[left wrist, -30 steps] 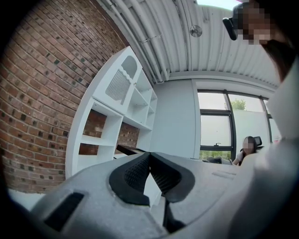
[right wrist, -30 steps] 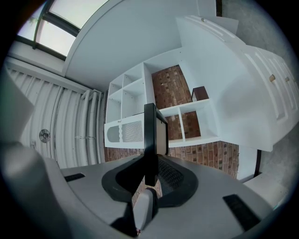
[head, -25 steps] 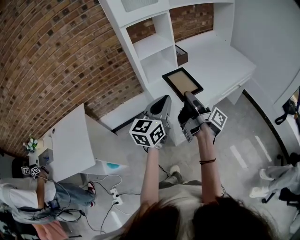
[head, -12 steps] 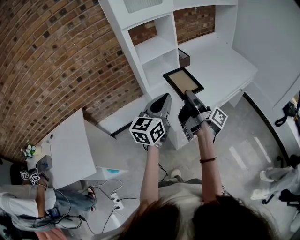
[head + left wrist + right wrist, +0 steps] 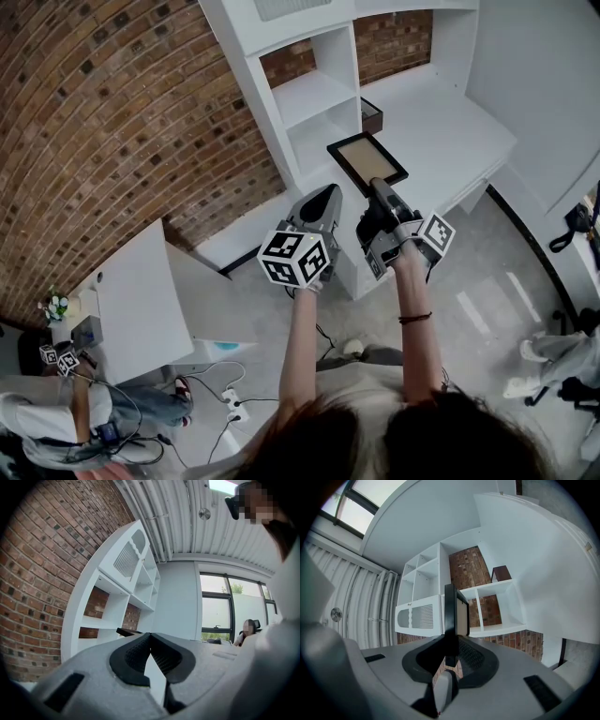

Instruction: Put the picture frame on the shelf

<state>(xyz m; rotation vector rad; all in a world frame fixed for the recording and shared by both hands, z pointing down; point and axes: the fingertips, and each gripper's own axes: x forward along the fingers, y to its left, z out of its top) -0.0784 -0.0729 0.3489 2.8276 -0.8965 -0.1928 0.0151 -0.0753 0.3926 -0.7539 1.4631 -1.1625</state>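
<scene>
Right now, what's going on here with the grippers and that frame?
A person holds a hand-held gripper in each hand, facing a white shelf unit. The right hand-held gripper is shut on the edge of a black picture frame and holds it out toward the shelves; the frame looks not yet set down. The left hand-held gripper is shut and empty, beside the right one.

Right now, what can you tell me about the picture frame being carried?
The picture frame is rectangular, with a thin black rim around a plain tan panel. Whether it is wood or plastic is hard to tell. The right gripper clamps its near edge, and nothing else touches it. It hangs in the air, face toward the head camera, over the white desk just beside the white shelf unit.
</scene>
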